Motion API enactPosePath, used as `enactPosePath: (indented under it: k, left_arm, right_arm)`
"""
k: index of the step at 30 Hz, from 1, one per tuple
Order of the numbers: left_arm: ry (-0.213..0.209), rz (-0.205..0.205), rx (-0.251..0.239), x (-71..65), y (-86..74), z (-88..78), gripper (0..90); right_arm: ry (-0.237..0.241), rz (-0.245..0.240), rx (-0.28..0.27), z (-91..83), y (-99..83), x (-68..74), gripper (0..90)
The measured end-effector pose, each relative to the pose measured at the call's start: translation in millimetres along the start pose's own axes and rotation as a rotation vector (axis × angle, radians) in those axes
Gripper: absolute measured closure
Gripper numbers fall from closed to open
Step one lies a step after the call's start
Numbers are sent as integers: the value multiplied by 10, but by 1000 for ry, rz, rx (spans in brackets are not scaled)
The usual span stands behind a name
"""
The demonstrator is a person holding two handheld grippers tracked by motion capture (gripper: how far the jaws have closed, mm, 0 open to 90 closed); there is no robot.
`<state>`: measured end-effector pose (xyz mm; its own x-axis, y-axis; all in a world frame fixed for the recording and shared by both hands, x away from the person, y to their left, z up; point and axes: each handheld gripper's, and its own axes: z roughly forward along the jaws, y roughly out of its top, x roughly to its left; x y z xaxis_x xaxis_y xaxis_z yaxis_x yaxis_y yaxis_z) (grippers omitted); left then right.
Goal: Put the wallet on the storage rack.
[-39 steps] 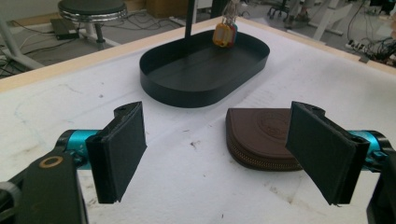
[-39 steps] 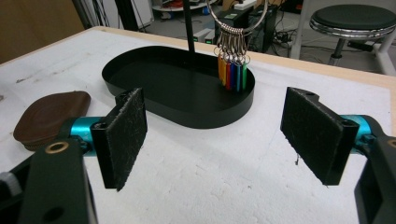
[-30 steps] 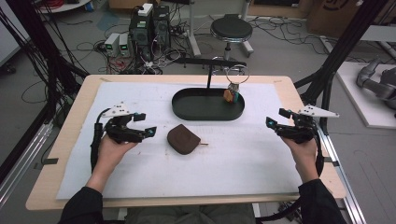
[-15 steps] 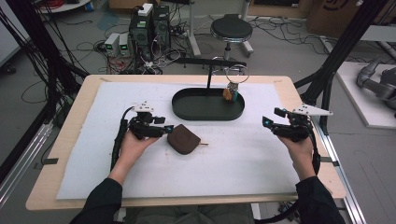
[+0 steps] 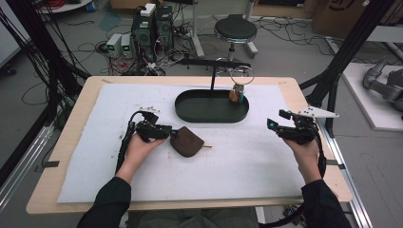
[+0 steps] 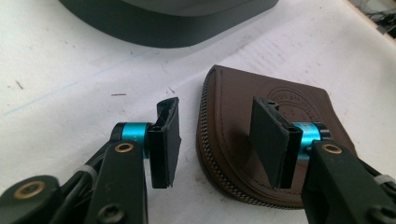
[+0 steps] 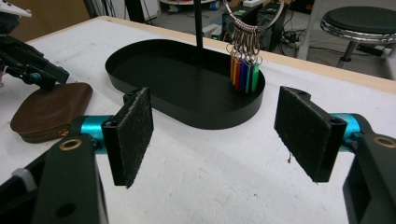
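Observation:
A brown leather zip pouch point(image 5: 186, 142) lies flat on the white mat in front of the black oval tray point(image 5: 211, 118). My left gripper point(image 5: 172, 132) is open at the pouch's left end. In the left gripper view one jaw stands over the pouch point(image 6: 280, 116) and the other over the mat beside its zipped edge, with the left gripper point(image 6: 217, 133) straddling that edge. My right gripper point(image 5: 274, 121) is open over the mat at the right, holding nothing. The right gripper view looks between the jaws of the right gripper point(image 7: 224, 126) at the tray point(image 7: 210, 122) and the pouch point(image 7: 49, 112).
A ring of keys with coloured tags point(image 5: 237, 92) hangs from a black stand at the tray's right end and dips into the tray; the tags point(image 7: 243, 70) are orange, red, blue and green. The tray wall point(image 6: 163, 28) is close beyond the left gripper. Bare mat point(image 5: 237, 166) stretches between the hands.
My left gripper has moved right across the mat up to the pouch, and its jaws now straddle the pouch's edge. The right gripper has shifted slightly left.

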<state>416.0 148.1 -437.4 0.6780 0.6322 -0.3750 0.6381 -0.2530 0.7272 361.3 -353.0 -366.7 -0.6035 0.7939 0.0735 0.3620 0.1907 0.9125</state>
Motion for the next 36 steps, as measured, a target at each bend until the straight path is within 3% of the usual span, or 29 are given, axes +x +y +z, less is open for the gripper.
enactPosePath:
  k: [3,8,13,22,28,36]
  left_arm:
    - [-22,27,6,-41,5,0,698]
    - [0,54,3,-75,3,-5,737]
    - [13,140,-12,-165,15,-72,802]
    - [-22,279,-92,-391,34,-262,832]
    - [-70,386,-144,-571,37,-334,838]
    - [-116,493,-149,-737,11,-406,845]
  right_arm:
    - [3,1,2,14,0,-2,286]
    - [11,-19,0,25,5,12,323]
    - [12,-14,-6,19,13,11,332]
    - [32,-17,-12,41,30,53,332]
    - [96,-15,-17,98,61,130,327]
    - [223,-74,-4,252,87,329,311]
